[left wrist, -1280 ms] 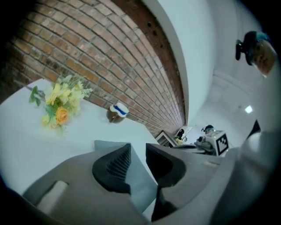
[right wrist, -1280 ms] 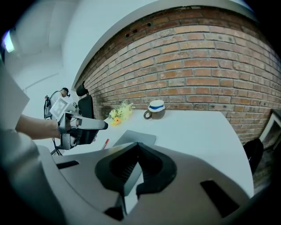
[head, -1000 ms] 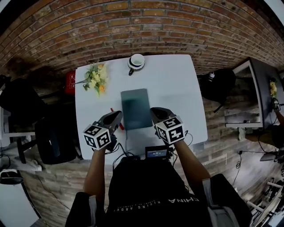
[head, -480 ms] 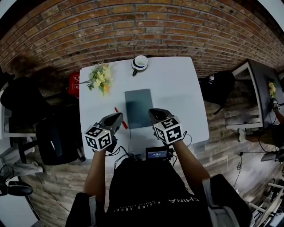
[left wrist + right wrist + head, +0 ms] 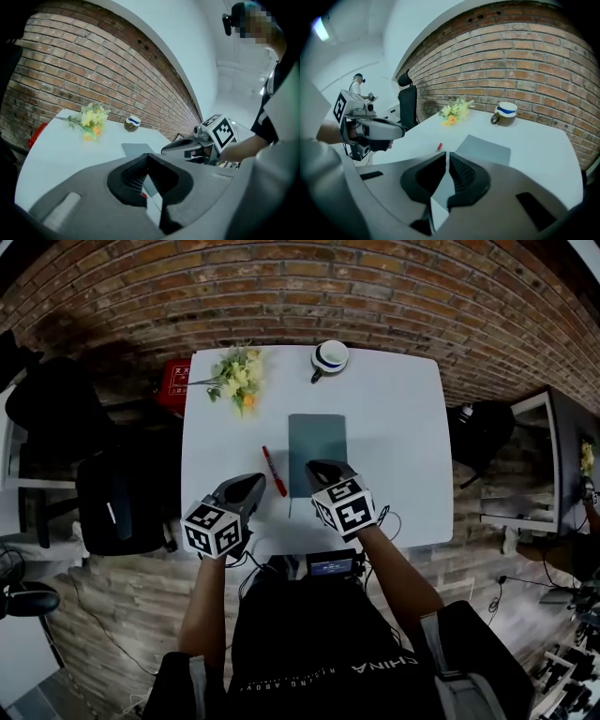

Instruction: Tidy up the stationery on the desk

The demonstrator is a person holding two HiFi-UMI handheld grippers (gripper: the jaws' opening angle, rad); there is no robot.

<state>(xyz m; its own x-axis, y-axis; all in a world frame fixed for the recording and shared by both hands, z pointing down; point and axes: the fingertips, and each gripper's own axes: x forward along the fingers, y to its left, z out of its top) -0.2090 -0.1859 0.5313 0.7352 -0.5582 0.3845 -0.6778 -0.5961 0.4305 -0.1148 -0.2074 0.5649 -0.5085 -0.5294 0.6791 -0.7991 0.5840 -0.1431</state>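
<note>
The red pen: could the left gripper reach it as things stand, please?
Probably yes: the pen lies on bare table ahead of the left gripper, nothing between them, though its jaws are shut.

Right now the head view gives me even, fairly bright light on the white table (image 5: 394, 446), with no glare and only soft shadow along its near edge. The brick wall (image 5: 309, 296) bows hard and the corners go black. The left gripper view is a touch soft, with the left gripper (image 5: 147, 158) blurry close to the lens. In the right gripper view a light (image 5: 321, 28) glows at top left and the bricks look crisp.
</note>
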